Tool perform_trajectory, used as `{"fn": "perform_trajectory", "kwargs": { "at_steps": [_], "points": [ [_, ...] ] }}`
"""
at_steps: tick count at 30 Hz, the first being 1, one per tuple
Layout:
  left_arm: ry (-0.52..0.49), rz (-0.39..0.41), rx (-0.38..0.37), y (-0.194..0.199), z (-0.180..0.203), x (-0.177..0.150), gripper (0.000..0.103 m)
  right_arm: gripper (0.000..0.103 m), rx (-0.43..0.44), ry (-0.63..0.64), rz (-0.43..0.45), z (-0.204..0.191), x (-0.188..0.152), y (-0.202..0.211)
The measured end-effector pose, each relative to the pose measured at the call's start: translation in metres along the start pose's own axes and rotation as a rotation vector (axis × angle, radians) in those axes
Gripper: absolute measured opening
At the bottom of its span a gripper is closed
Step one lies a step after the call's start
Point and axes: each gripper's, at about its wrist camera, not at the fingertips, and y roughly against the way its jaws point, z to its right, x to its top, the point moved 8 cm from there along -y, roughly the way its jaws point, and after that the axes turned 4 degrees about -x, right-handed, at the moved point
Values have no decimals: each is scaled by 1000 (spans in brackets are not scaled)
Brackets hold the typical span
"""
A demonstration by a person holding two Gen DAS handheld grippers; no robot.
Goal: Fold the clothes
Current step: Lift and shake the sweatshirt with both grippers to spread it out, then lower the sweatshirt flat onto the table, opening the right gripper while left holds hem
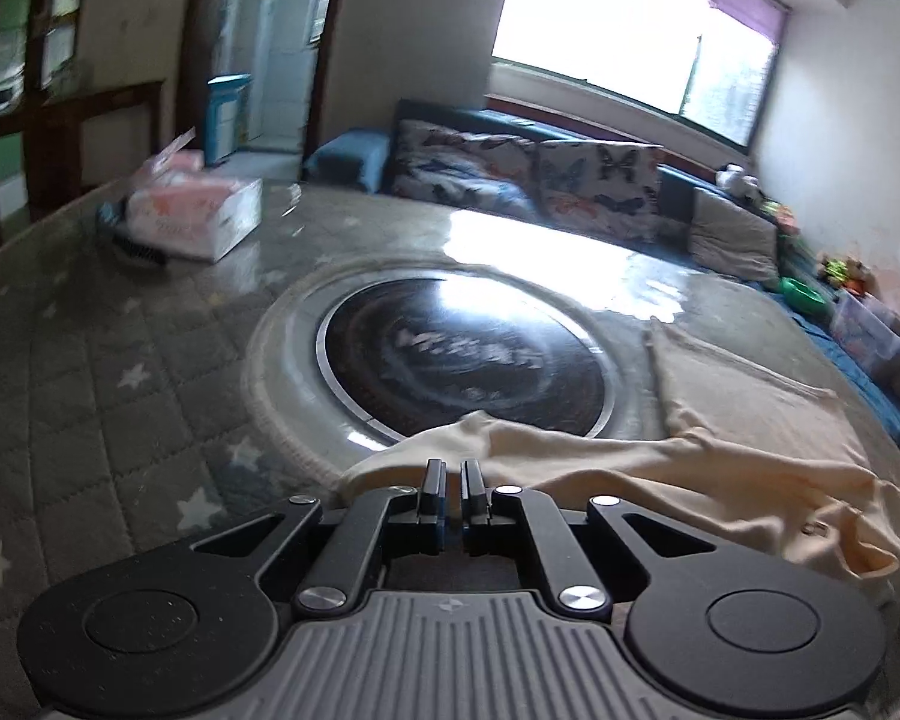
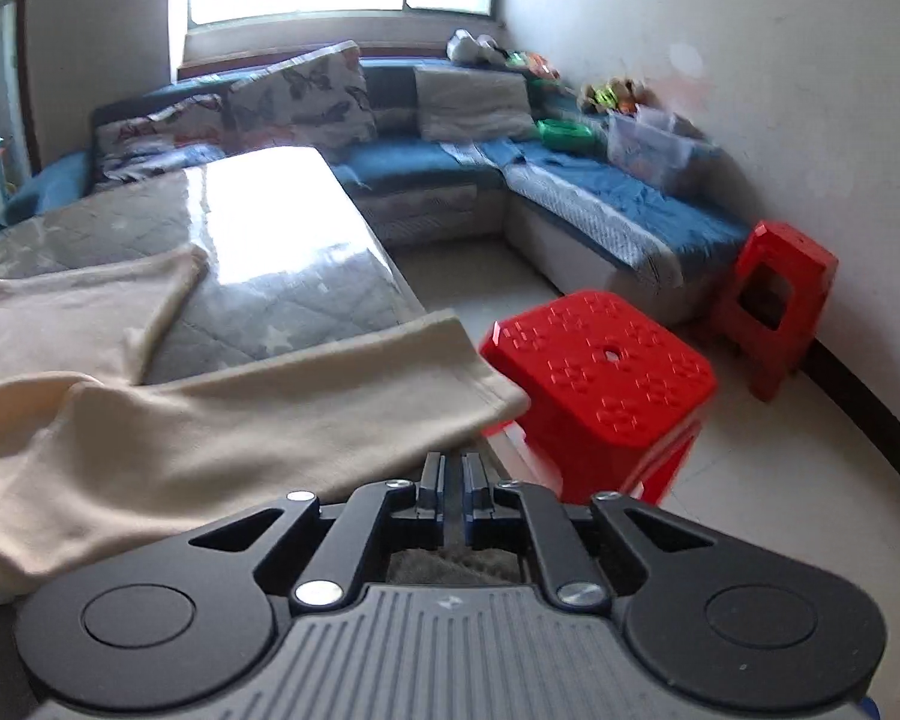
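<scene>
Left gripper [image 1: 453,471]: fingers pressed together, apparently empty, at cream garment's [image 1: 660,468] near edge. Right gripper [image 2: 453,465]: fingers nearly closed, nothing visibly pinched. Garment lies rumpled on the table [image 1: 120,330]. Step: starting a fold; next, grasp an edge.

Daylight pours from my window [image 1: 630,48], blown out white at 12 o'clock in both views. Hard glare on the table cover [image 1: 540,252]. Motion blur smears the tissue box [image 1: 195,216] and red stool [image 2: 606,384]. Fisheye bends the edges, corners dark.
</scene>
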Motion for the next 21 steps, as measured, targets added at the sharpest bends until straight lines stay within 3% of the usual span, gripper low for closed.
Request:
{"fn": "perform_trajectory", "kwargs": {
  "at_steps": [1,6,11,13,15,21],
  "points": [
    [-13,-1,-23,0,8,1,6,17,12,5,11,-4,2,1],
    [-110,-38,-158,-11,66,-4,7,26,97,23,5,-29,9,-14],
    [-220,-72,-294,-24,129,-9,12,30,120,58,-40,-47,5,-33],
    [-270,-85,-359,-27,154,-12,31,31,116,65,-45,-48,5,-32],
    [-324,-90,-397,-32,173,-18,39,31,135,90,-33,-53,8,-22],
    [-445,-148,-432,-57,209,-40,39,33,263,191,9,-88,13,17]
  ]
}}
